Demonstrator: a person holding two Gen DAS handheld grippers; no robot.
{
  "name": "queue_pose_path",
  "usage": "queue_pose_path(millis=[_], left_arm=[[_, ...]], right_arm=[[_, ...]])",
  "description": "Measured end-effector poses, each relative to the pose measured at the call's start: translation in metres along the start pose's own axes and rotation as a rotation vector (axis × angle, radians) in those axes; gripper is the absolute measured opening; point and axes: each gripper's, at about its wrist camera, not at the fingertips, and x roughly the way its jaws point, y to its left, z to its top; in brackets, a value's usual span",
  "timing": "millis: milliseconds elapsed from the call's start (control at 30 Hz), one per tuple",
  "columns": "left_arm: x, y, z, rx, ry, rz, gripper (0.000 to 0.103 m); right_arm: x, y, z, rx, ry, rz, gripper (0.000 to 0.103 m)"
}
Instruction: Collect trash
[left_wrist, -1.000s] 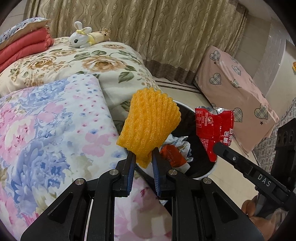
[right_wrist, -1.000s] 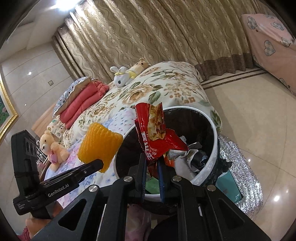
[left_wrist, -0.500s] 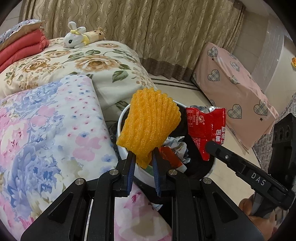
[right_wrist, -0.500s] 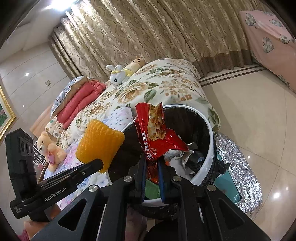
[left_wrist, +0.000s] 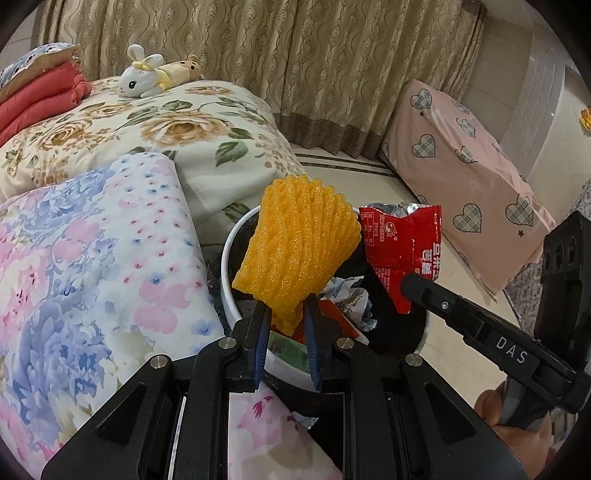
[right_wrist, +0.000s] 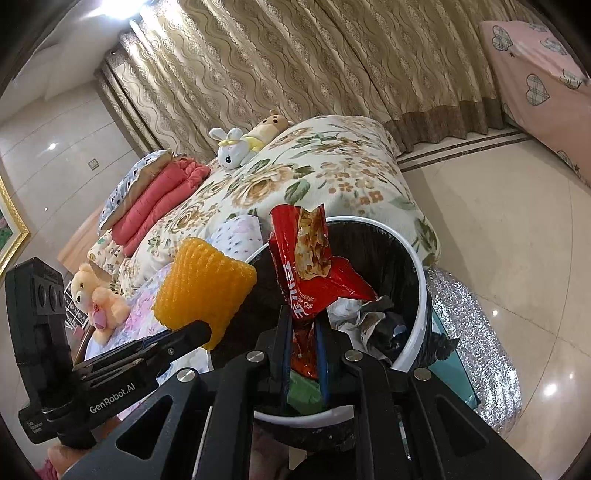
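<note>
there, both grippers' fingers pinch trash above the bin.

The left gripper pinches the lower end of an orange foam net above the white-rimmed trash bin. Beside it, the right gripper holds a torn red snack wrapper over the bin's crumpled paper.

Orange ribbed foam net; red snack wrapper with silver lining; white-rimmed bin with black liner; cream rose-print quilt; pink heart-patterned cover; beige damask curtain.
</note>
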Motion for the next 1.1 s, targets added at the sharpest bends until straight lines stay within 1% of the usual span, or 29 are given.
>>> queue_pose_path(millis=[167,300,400,433,467,533,567,700,833,1000,1100], left_arm=[[0.003,0.002,0.002,-0.005,0.01,-0.005,0.018],[0.007,0.002,0.004,0.002,0.025,-0.009,0.019],[0.009,0.001,0.003,0.005,0.033,-0.007,0.025],[0.009,0.002,0.002,0.001,0.035,-0.004,0.03],[0.009,0.003,0.0,-0.004,0.036,-0.002,0.036],[0.006,0.007,-0.002,-0.018,0.03,-0.002,0.041],[0.003,0.01,-0.004,-0.027,0.026,-0.002,0.043],[-0.01,0.018,-0.01,-0.048,0.004,-0.009,0.047],[-0.031,0.028,-0.023,-0.069,-0.037,0.006,0.054],[-0.06,0.049,-0.049,-0.131,-0.084,0.022,0.058],[-0.077,0.062,-0.068,-0.167,-0.108,0.035,0.059]], right_arm=[[0.005,-0.003,0.003,0.003,0.014,-0.001,0.015],[0.009,-0.004,0.005,0.003,0.026,-0.006,0.015],[0.011,-0.006,0.006,0.008,0.041,-0.007,0.016],[0.01,-0.006,0.006,0.012,0.044,-0.008,0.021],[0.01,-0.007,0.006,0.018,0.044,-0.006,0.033],[0.005,-0.007,0.006,0.021,0.03,-0.002,0.057],[0.002,-0.005,0.006,0.017,0.021,-0.003,0.058],[-0.005,0.0,0.002,0.017,0.007,0.006,0.058],[-0.013,0.009,-0.005,0.01,-0.014,0.008,0.072],[-0.026,0.028,-0.02,0.0,-0.036,0.033,0.075],[-0.035,0.042,-0.035,-0.01,-0.056,0.049,0.08]])
